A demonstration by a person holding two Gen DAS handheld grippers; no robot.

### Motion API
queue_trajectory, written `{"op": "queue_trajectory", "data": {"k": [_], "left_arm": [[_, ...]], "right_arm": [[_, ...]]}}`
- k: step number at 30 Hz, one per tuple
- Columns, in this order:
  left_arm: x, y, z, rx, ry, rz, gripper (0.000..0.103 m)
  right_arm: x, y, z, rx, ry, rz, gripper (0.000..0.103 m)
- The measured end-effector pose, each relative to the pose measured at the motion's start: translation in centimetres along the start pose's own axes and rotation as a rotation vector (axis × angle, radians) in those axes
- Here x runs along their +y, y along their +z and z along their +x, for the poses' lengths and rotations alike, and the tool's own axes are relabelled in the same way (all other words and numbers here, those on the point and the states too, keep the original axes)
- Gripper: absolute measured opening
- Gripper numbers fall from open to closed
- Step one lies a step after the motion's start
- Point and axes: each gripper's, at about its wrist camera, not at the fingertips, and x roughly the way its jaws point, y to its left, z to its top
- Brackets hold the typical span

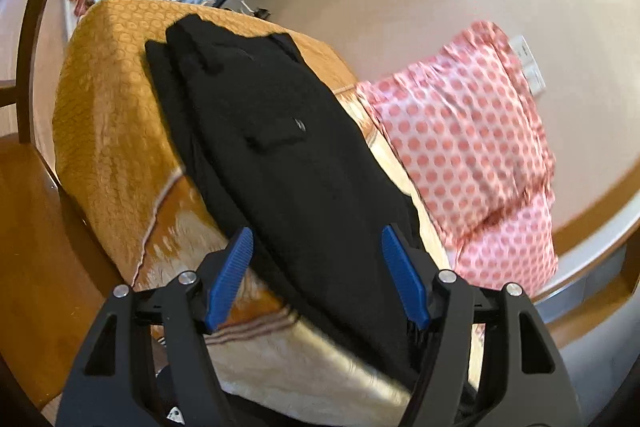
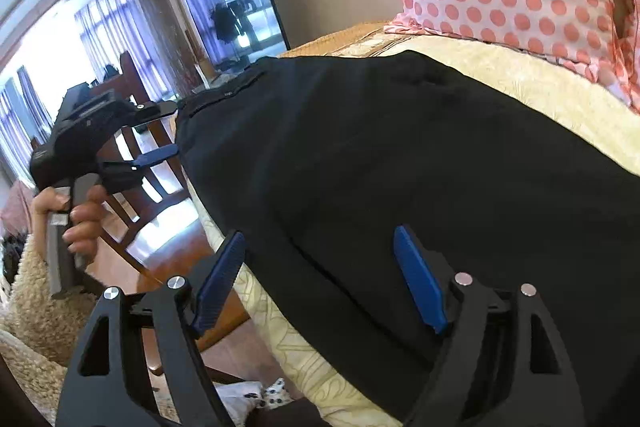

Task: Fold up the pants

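Tongs wide apart at the near end of the trousers, nothing gripped yet.
Left tongs [image 1: 316, 271] and right tongs [image 2: 320, 279] flank the black fabric pants [image 1: 280, 155], laid lengthwise on the gold-patterned bed cover [image 1: 108, 115]; next, likely pinch this end and carry it far-ward, beside the pink polka-dot pillow [image 1: 460, 131].

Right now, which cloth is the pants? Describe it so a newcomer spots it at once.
Find the table under the orange-and-cream cover. The pants are the long cloth lying along its middle, beside the pillow. They are plain black, while the pillow is pink with dots.
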Motion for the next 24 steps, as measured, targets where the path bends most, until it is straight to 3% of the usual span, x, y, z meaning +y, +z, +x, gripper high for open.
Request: {"op": "queue_trajectory", "data": {"k": [8,14,21,24], "left_arm": [[-0.1,-0.6,-0.8,0.006,0.063,-0.074,0.065],[-0.5,-1.4,0.9,0.071,0.082,-0.092,0.069],[-2.2,0.6,1.8,0.05,0.089,-0.031,0.071],[-1.1,1.9,2.8,0.04,0.125,-0.075,0.071]], "right_arm": [[0.7,-0.6,-0.7,-0.018,0.005,0.003,0.081],[0.7,-0.6,-0.5,-0.022,0.011,-0.003,0.084],[0.4,-0.7,-0.6,-0.033,0.026,0.009,0.084],[0.4,-0.8,-0.6,-0.037,0.027,0.011,0.084]]}}
